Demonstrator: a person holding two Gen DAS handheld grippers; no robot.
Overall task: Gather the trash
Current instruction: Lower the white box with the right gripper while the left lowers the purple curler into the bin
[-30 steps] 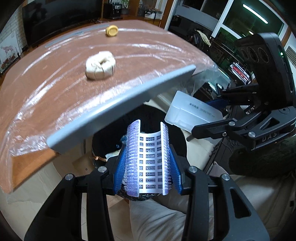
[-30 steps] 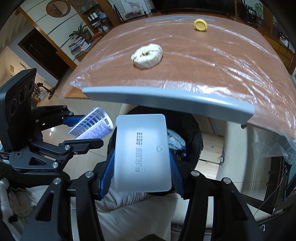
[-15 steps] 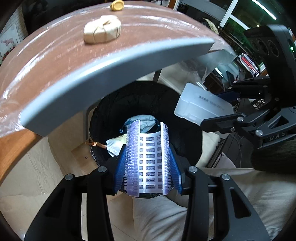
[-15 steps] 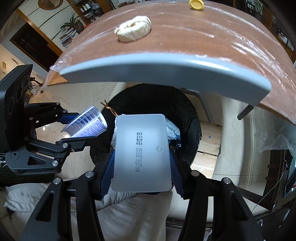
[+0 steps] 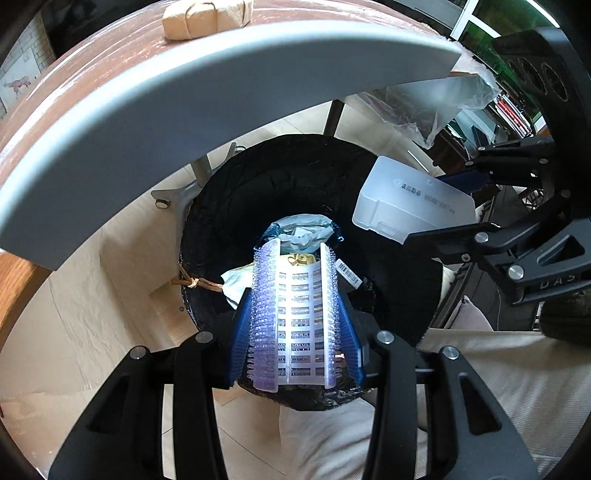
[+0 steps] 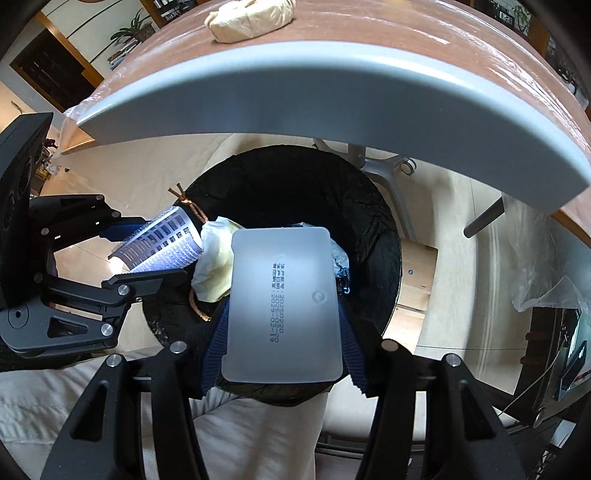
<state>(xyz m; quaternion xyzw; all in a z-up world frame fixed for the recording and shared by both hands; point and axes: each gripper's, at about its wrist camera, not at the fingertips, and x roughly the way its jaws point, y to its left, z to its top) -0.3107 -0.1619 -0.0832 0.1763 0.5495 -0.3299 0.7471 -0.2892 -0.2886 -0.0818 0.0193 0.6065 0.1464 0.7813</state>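
My left gripper [image 5: 295, 321] is shut on a curved, spiky purple-white plastic sheet [image 5: 293, 314], held over the black-lined trash bin [image 5: 229, 206]. It also shows in the right wrist view [image 6: 162, 247]. My right gripper [image 6: 282, 317] is shut on a frosted white plastic box lid [image 6: 282, 306], also over the bin [image 6: 373, 221]; the lid shows in the left wrist view [image 5: 410, 203]. Crumpled paper and wrappers [image 5: 303, 229] lie inside the bin. A beige wad of paper [image 6: 251, 16] lies on the table above.
The brown table, wrapped in plastic film, has a grey front edge [image 5: 207, 74] that overhangs the bin. Its metal legs [image 6: 373, 166] stand behind the bin. A cream cushion [image 5: 332, 435] lies below both grippers. A wooden block [image 6: 417, 277] sits right of the bin.
Both grippers have dropped below the table edge and moved closer over the bin, each still holding its piece. The table top has slid up and largely out of view.
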